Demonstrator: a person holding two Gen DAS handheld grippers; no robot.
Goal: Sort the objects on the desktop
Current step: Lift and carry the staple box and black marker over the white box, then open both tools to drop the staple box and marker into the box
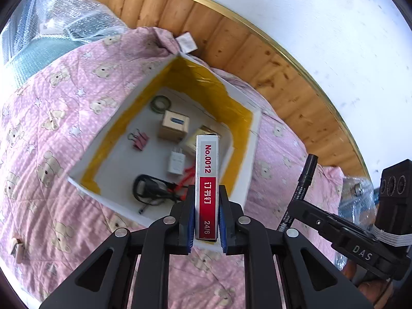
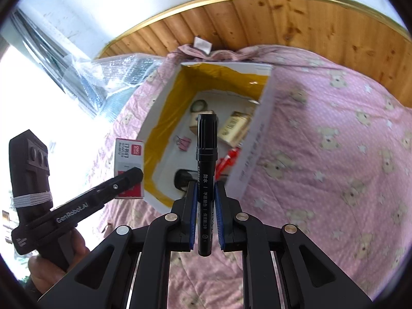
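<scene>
My left gripper is shut on a red and white staple box, held upright above the near wall of the white box with yellow tape lining. My right gripper is shut on a black marker that points toward the same white box. The marker and right gripper show at the right of the left wrist view. The staple box and left gripper show at the left of the right wrist view, beside the white box.
Inside the box lie a pink binder clip, a white charger, a cardboard cube, a green tape roll, a black cable, a red item and a gold pack. Pink bear-print quilt, bubble wrap, wooden headboard.
</scene>
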